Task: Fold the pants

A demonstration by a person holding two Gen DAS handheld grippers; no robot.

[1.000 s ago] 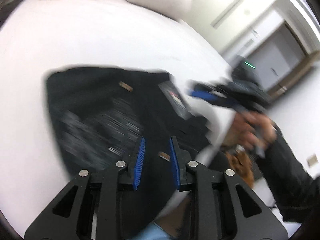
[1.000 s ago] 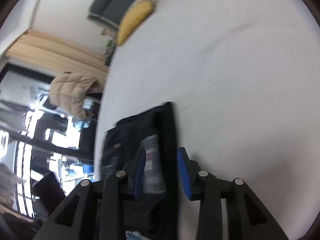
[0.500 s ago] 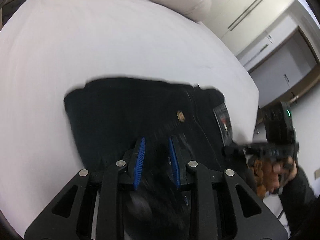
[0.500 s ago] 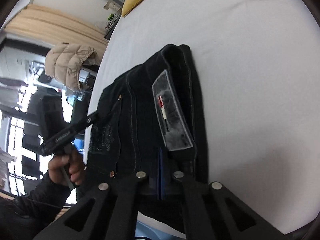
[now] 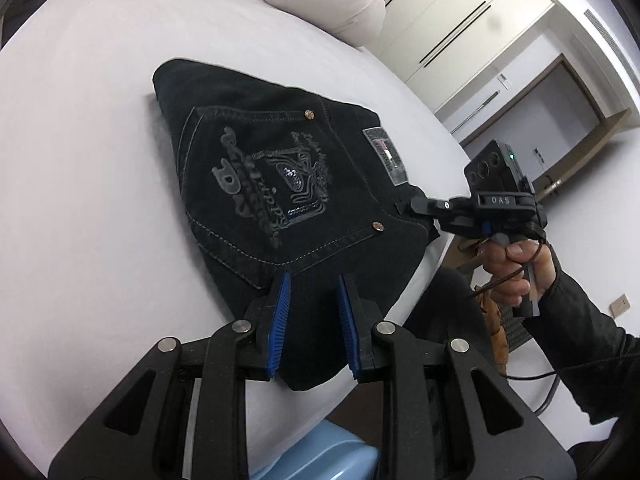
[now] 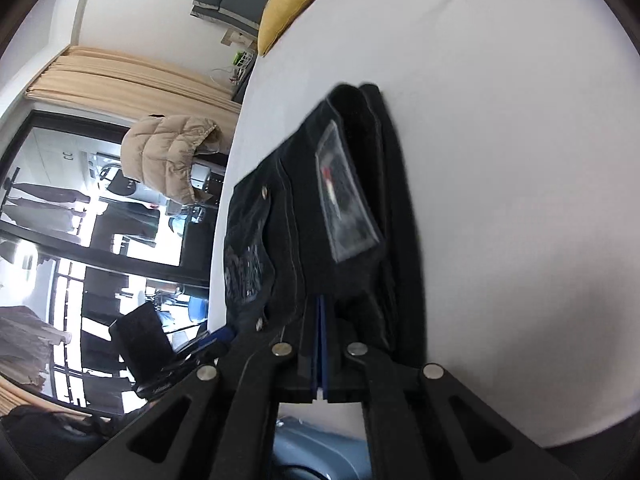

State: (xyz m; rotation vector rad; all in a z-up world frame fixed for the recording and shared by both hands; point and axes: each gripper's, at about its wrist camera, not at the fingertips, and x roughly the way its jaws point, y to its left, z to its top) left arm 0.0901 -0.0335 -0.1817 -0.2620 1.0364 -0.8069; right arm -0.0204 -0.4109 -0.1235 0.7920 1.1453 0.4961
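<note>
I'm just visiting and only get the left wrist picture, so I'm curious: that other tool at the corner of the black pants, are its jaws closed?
Observer: Yes. In the right wrist view the right gripper has its jaws shut, blue pads together, with the edge of the pants bunched at their tips.
Visitor: What is on that side of the room, past the bed?
Observer: A tan puffy jacket hangs in front of a large dark-framed window.
Visitor: Anything above it?
Observer: Beige curtains, gathered along the top.
</note>
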